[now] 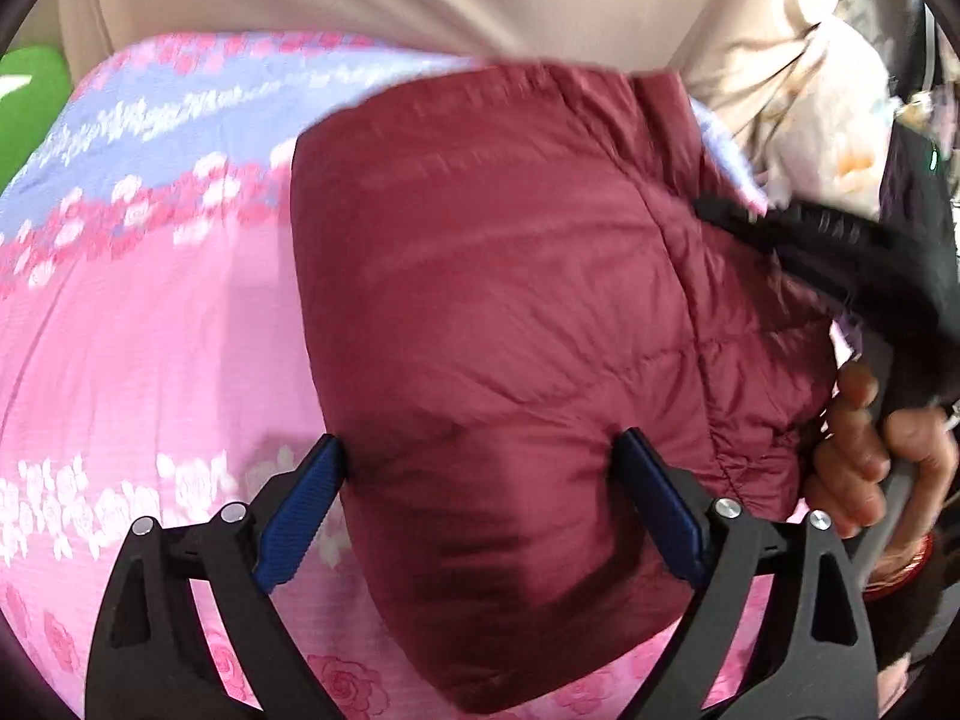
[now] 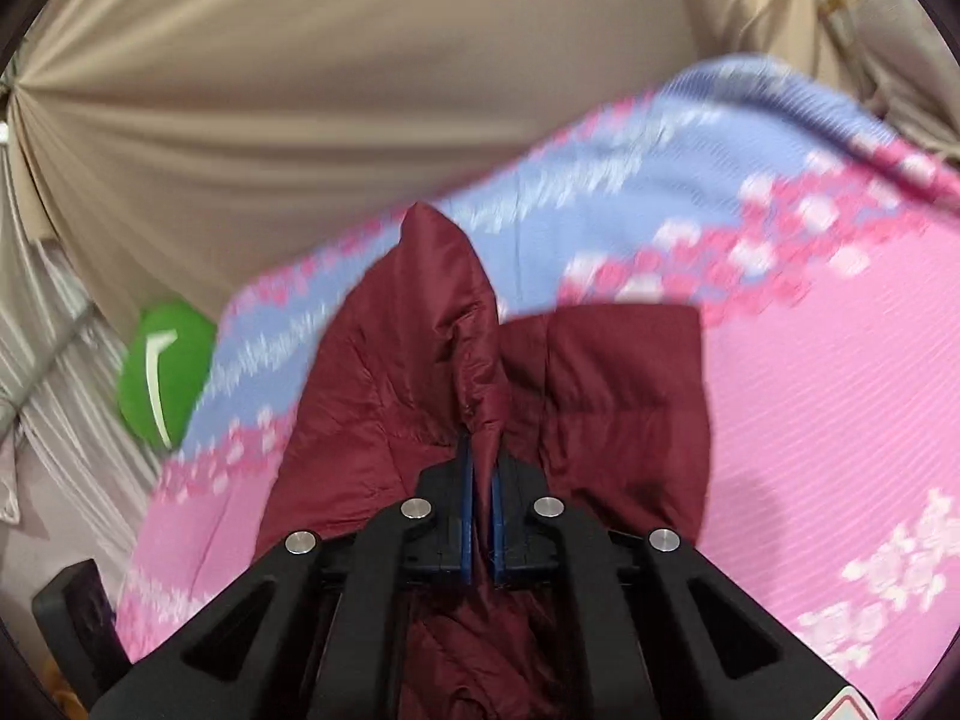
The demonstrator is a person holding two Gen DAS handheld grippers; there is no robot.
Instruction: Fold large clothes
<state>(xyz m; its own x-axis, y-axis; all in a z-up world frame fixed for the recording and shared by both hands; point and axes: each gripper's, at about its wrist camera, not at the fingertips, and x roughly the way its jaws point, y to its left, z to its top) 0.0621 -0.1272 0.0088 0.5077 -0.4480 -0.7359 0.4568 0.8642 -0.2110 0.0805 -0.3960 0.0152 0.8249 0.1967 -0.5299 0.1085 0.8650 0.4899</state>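
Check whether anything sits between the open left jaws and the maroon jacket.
Nothing visible does. The left gripper is open right over the maroon jacket, which lies on the pink floral sheet. The right gripper already pinches a fold of it.

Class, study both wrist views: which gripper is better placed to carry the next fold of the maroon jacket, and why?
Right. The right gripper is shut on a pinched ridge of the maroon jacket. The left gripper is open, its fingers straddling the jacket without gripping.

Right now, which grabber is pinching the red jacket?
The right gripper: its blue fingers are squeezed shut on a fold of the maroon jacket. The left gripper is wide open, just straddling it.
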